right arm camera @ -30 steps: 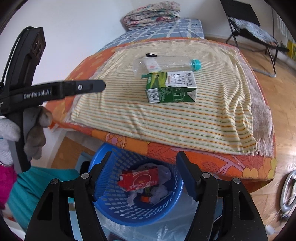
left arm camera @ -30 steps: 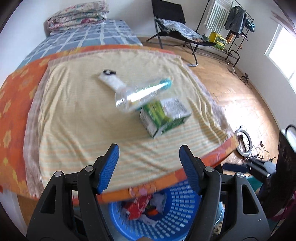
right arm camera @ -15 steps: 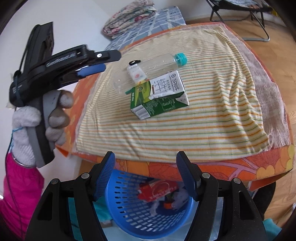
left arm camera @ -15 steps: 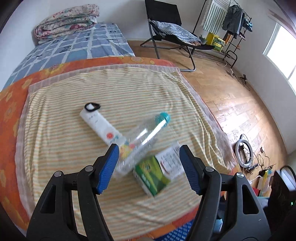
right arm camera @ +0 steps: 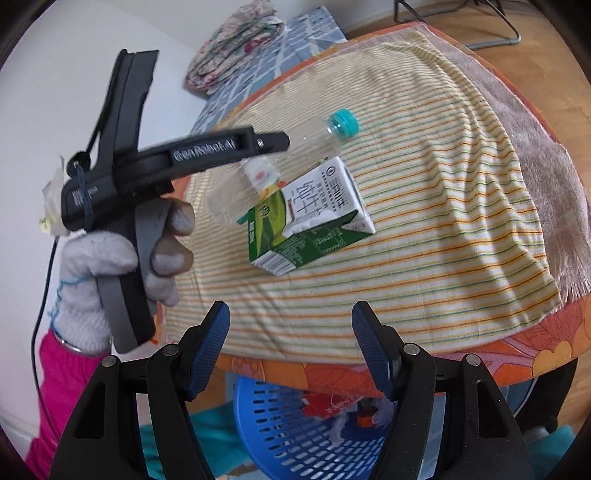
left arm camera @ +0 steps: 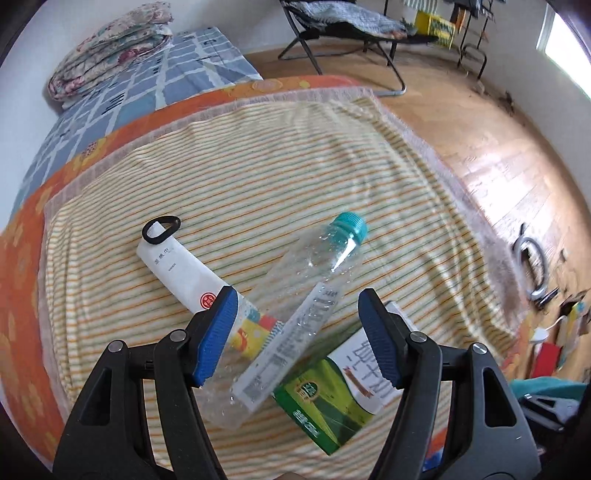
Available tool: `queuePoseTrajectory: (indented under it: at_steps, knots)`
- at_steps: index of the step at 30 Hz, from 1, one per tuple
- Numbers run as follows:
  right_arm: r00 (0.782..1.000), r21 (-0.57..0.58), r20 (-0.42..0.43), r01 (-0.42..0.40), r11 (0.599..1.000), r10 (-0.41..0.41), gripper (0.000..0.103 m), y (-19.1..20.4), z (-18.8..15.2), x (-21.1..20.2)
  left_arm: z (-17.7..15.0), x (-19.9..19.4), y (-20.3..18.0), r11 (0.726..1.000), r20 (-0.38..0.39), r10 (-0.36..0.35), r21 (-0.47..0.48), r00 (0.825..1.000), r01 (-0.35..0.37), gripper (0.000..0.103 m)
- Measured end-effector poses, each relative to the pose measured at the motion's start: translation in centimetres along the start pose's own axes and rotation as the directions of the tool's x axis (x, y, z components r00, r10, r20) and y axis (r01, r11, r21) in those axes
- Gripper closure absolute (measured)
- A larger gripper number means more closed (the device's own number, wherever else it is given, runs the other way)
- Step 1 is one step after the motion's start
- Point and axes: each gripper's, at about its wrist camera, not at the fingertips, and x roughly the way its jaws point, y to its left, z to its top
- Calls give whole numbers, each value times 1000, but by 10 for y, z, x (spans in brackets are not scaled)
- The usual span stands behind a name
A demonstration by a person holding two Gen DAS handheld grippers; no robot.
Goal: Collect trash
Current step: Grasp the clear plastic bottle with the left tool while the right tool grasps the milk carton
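My left gripper, jaws wide, hovers over clear bottle on tabletop; right gripper wide, empty, above blue basket.

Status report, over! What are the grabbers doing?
Left hand-held gripper open over plastic bottle. Right hand-held gripper open, empty. Milk carton touching bottle.

folded quilt | folding chair | striped cloth | wood floor
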Motion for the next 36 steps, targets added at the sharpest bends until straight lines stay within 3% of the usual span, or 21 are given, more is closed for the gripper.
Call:
queuePoseTrajectory:
  at_steps: [5, 14, 23, 36]
  knots:
    - [1000, 16, 8, -6, 1000, 6, 35, -1, 6, 5, -4, 19, 4, 998, -42, 63, 16, 997, -62, 33]
    - [1000, 91, 20, -13, 996, 11, 35, -11, 21, 24, -18, 14, 49, 990, -37, -29, -138, 999, 24, 36]
    - [998, 228, 37, -55, 972, 48, 35, -30, 39, 48, -48, -9, 70, 991, -30, -19, -135, 999, 15, 50]
    - [998, 269, 62, -17, 963, 0, 35, -18, 82, 91, -89, -24, 91, 990, -62, -23, -138, 998, 15, 50]
